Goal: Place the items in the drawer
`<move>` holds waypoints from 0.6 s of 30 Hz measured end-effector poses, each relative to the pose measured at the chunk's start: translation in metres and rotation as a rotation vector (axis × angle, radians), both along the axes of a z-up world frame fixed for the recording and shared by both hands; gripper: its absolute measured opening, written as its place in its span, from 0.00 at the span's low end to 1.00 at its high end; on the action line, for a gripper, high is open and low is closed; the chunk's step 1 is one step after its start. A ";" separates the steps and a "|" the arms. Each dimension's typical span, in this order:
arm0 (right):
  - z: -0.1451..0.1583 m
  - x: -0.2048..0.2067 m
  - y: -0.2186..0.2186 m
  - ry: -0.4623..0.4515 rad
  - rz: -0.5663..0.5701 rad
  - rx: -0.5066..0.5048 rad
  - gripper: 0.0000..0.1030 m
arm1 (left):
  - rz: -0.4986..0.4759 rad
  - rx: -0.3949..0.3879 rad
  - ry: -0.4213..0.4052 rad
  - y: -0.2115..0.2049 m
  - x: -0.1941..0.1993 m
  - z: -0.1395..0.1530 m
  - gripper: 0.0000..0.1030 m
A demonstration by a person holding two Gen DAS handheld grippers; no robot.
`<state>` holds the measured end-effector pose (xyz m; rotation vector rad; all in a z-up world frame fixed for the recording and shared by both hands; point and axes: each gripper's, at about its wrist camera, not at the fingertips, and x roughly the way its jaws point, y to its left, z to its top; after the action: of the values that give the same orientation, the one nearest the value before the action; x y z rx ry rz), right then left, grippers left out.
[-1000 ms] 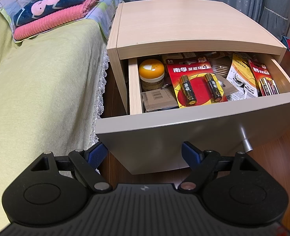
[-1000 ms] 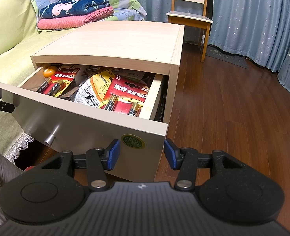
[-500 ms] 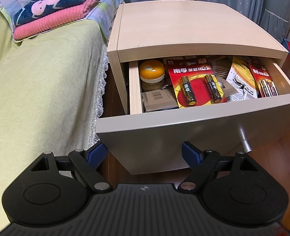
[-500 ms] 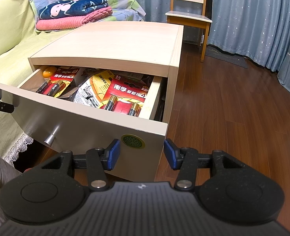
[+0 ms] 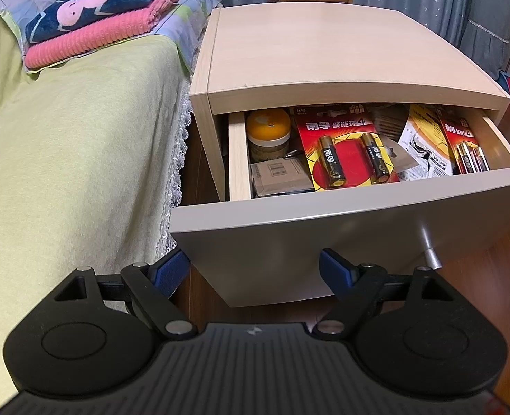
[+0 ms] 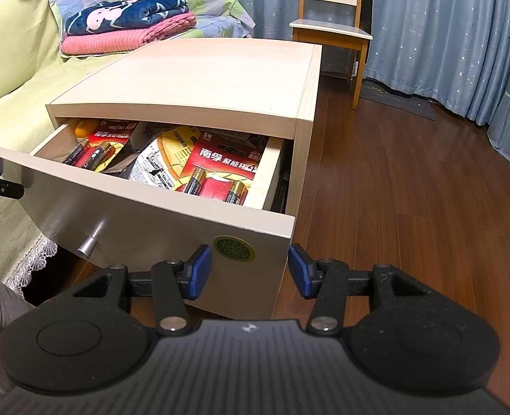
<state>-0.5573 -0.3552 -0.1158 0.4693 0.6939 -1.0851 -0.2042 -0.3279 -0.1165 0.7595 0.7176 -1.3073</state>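
The drawer (image 5: pixel 324 228) of a light wood nightstand (image 5: pixel 324 48) stands pulled out, its grey front carrying a metal knob (image 5: pixel 429 254). Inside lie a red battery pack (image 5: pixel 345 152), a jar with an orange lid (image 5: pixel 268 131), a small grey box (image 5: pixel 279 176), a yellow and white packet (image 5: pixel 424 145) and a second red battery pack (image 5: pixel 465 145). My left gripper (image 5: pixel 253 271) hangs open and empty just in front of the drawer front's left end. My right gripper (image 6: pixel 249 269) is open and empty at the drawer (image 6: pixel 144 214) front's right corner.
A bed with a green cover (image 5: pixel 65 159) runs along the nightstand's left side, with folded pink and blue blankets (image 5: pixel 99 24) on it. A wooden chair (image 6: pixel 331 27) and blue curtains (image 6: pixel 445 34) stand behind. Brown wood floor (image 6: pixel 410 190) lies to the right.
The drawer has slid slightly further into the nightstand. Both grippers stay open and have crept forward with it.
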 end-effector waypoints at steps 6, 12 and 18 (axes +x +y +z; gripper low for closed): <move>0.000 0.000 0.000 0.000 -0.002 -0.001 0.44 | 0.002 -0.003 0.005 0.000 0.001 0.000 0.80; 0.001 0.000 -0.001 0.000 -0.005 -0.003 0.44 | 0.006 -0.007 0.006 0.001 0.001 0.000 0.80; 0.000 0.001 -0.004 0.001 -0.002 -0.003 0.44 | 0.008 -0.009 0.009 0.000 0.001 0.000 0.80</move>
<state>-0.5560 -0.3595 -0.1161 0.4673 0.6926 -1.0882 -0.2031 -0.3277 -0.1163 0.7437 0.7203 -1.3068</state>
